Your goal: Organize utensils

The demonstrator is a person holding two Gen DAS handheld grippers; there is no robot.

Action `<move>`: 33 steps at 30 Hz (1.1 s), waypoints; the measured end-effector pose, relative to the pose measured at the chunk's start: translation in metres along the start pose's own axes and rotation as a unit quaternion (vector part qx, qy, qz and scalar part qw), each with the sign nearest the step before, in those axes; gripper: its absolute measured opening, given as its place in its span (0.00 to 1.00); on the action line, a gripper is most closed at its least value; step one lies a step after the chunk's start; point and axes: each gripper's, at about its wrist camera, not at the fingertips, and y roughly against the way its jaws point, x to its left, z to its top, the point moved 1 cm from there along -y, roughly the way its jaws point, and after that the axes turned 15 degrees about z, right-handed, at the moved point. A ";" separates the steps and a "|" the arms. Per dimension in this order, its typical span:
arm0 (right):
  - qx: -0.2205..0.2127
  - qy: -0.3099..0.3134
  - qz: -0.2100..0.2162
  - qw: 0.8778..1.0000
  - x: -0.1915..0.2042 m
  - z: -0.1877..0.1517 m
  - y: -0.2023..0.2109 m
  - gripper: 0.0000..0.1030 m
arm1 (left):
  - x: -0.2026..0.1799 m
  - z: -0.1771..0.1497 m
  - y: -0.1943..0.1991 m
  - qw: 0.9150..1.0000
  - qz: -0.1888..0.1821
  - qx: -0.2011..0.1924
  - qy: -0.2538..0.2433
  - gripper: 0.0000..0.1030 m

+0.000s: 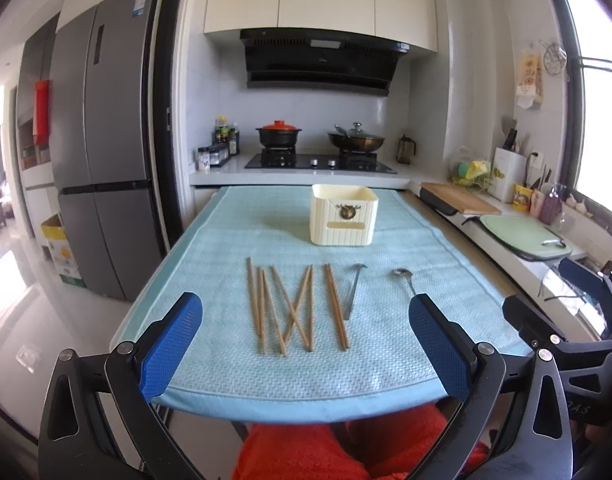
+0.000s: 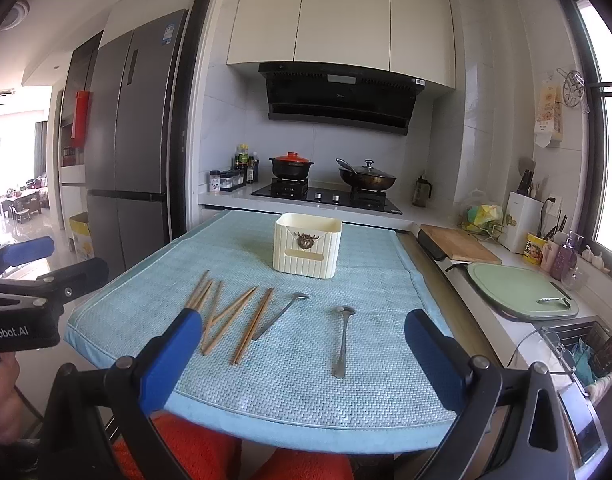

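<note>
Both claws hover level at the near edge of the counter [image 1: 210, 240], pointing forward. The left claw [image 1: 306, 344] and the right claw [image 2: 302, 356] are spread wide, holding and touching nothing. Beyond them on the blue cloth [image 2: 370, 380] lie wooden chopsticks [image 1: 290, 308], then a small ladle [image 2: 280, 316] and a spoon [image 2: 342, 340]. Farthest back stands the cream utensil holder [image 1: 343, 216], upright.

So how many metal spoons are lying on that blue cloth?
2. One spoon lies alone on the right side of the cloth. The other spoon, angled, lies between it and the wooden chopsticks. The holder could hide more.
</note>
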 end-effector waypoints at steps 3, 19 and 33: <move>-0.007 -0.006 -0.003 1.000 -0.004 0.001 0.002 1.00 | 0.001 0.000 0.000 1.000 -0.005 -0.001 0.002 1.00; -0.029 -0.017 0.011 0.999 -0.012 0.003 -0.001 1.00 | 0.001 0.000 -0.015 1.000 -0.024 0.019 0.008 1.00; -0.018 -0.022 0.041 0.999 -0.020 -0.003 -0.020 1.00 | -0.007 0.002 -0.042 0.999 -0.004 0.042 -0.008 1.00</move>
